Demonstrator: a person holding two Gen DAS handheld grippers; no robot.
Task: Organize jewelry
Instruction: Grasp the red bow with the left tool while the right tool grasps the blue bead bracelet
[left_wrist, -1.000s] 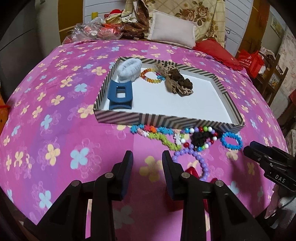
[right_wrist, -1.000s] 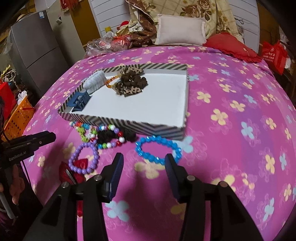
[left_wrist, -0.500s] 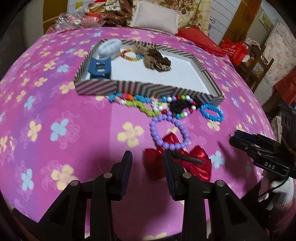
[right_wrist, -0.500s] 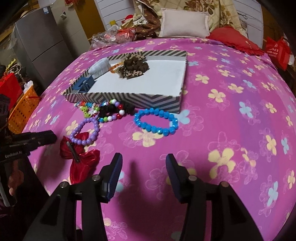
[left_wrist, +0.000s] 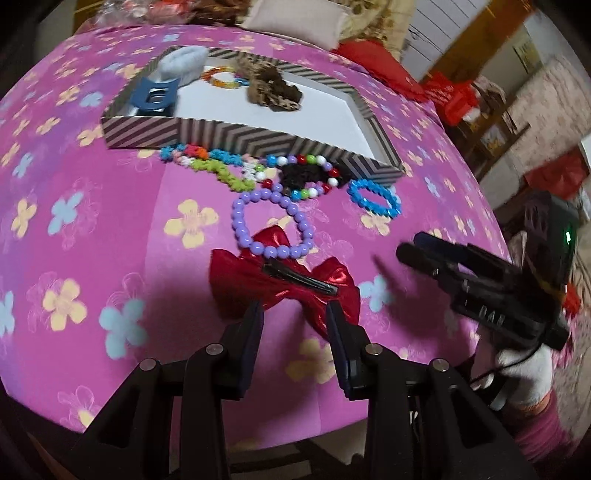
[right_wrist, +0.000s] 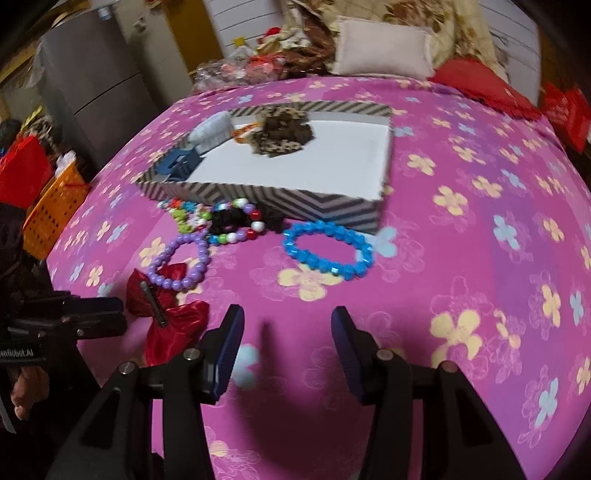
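Red and shiny, the satin hair bow (left_wrist: 284, 284) lay flat on the pink flowered bedspread (left_wrist: 92, 221), its black metal clip (left_wrist: 299, 277) facing up across the knot. It sat on the near side of the striped tray (left_wrist: 236, 134), well apart from the tray wall, close to the bedspread's near edge. A lilac bead bracelet (left_wrist: 271, 223) overlapped the bow's far edge, on the tray side. Between that bracelet and the tray wall lay a tangle: a string of star-shaped beads (left_wrist: 210, 164), a multicoloured bead bracelet (left_wrist: 306, 177) and a black scrunchie (left_wrist: 303, 173) inside it. A turquoise bead bracelet (right_wrist: 327, 249) lay alone near the tray's near right corner. Inside the tray, at its far left end, were a blue claw clip (left_wrist: 155, 96), a pale fluffy item (left_wrist: 183, 64), a small orange bead bracelet (left_wrist: 221, 77) and a leopard-print scrunchie (left_wrist: 273, 86); the rest of the white floor was bare.

The left gripper (left_wrist: 293, 317) hung over the bow's near edge, jaws apart, gripping nothing, with part of the bow showing between the tips. The right gripper (right_wrist: 286, 325) was likewise parted and empty, over bare bedspread on the near side of the turquoise bracelet, with open cloth to its right. A white-gloved hand (left_wrist: 524, 373) held it.
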